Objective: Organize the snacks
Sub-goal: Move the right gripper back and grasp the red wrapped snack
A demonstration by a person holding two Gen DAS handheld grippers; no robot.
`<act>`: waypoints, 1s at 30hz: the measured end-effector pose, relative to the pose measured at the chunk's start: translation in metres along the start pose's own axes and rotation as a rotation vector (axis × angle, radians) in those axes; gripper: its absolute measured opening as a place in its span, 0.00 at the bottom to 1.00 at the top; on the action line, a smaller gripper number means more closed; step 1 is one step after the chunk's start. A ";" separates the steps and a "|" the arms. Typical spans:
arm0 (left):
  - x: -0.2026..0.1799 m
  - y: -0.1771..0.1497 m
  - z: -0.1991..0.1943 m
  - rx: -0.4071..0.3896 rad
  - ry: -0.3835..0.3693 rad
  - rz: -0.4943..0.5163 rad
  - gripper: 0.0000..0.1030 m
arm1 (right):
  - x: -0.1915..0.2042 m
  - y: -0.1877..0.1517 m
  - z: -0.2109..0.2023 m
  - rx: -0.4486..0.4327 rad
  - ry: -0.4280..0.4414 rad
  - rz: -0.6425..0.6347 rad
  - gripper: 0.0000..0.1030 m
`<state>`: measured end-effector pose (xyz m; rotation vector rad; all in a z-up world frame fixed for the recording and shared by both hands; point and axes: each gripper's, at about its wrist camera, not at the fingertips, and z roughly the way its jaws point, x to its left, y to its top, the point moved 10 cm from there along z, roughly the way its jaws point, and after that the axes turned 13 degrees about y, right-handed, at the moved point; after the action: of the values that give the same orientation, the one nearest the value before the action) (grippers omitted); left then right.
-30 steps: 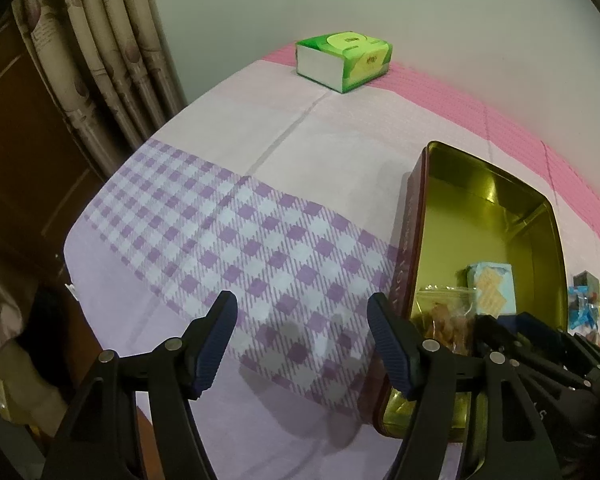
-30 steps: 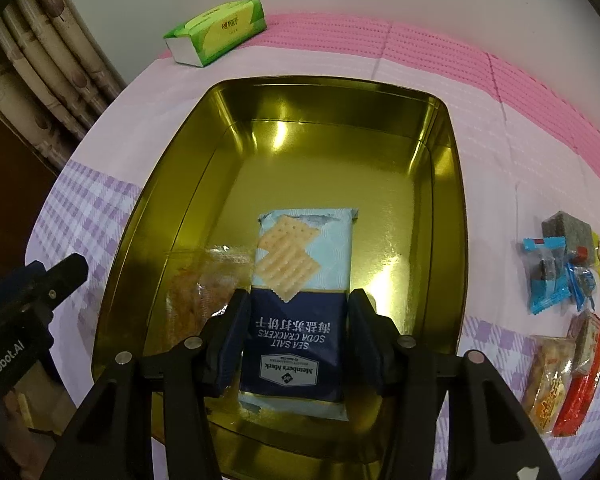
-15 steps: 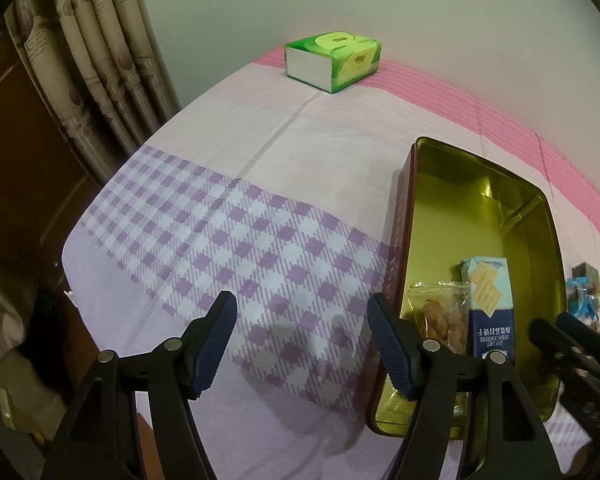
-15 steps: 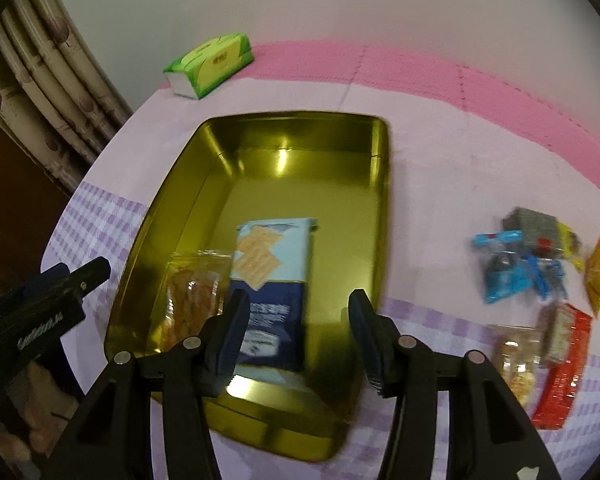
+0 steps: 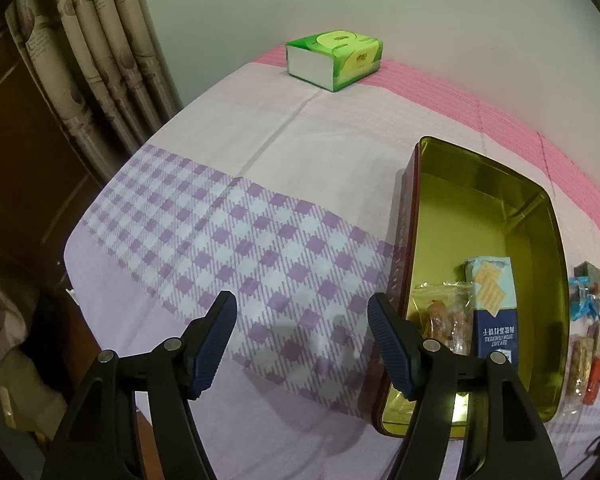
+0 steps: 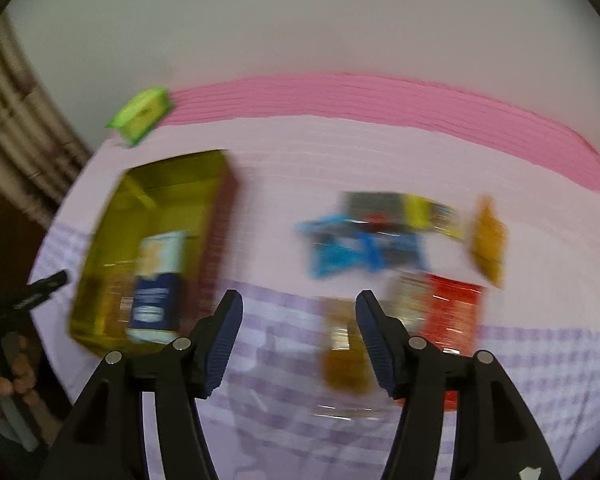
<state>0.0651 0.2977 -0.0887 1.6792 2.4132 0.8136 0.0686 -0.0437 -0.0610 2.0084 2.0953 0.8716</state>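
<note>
A gold tin [image 5: 476,208] [image 6: 152,184] sits on the checked cloth. Inside it lie a blue soda cracker pack [image 5: 494,312] [image 6: 156,280] and a clear bag of biscuits [image 5: 446,316]. My left gripper [image 5: 302,340] hovers open over bare cloth just left of the tin. My right gripper [image 6: 298,340] is over the cloth to the right of the tin, its jaws opening with nothing between them. This view is blurred. Loose snacks lie ahead of it: a clear amber packet [image 6: 344,356], a red packet [image 6: 452,316], blue packets [image 6: 352,248] and an orange one [image 6: 488,240].
A green tissue box [image 5: 332,60] [image 6: 142,118] stands at the far edge by the wall. A curtain [image 5: 92,64] hangs on the left past the table edge. In the right wrist view a hand [image 6: 4,376] holds the left gripper's handle.
My right gripper let go of the cracker pack, which now lies in the tin, and swung right toward the loose snacks. The left gripper stayed put.
</note>
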 end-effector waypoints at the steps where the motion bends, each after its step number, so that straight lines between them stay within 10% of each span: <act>1: 0.000 0.001 0.000 0.000 -0.001 -0.001 0.67 | -0.016 -0.003 -0.002 0.006 -0.031 0.018 0.56; 9: -0.003 0.000 -0.004 -0.018 0.012 0.018 0.67 | -0.095 -0.034 -0.003 0.069 -0.149 0.117 0.58; 30: -0.050 -0.009 -0.030 -0.052 -0.034 0.118 0.67 | -0.112 -0.034 0.041 0.097 -0.168 0.115 0.57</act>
<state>0.0659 0.2400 -0.0788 1.8141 2.2689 0.8481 0.0708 -0.1352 -0.1446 2.1859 1.9840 0.6029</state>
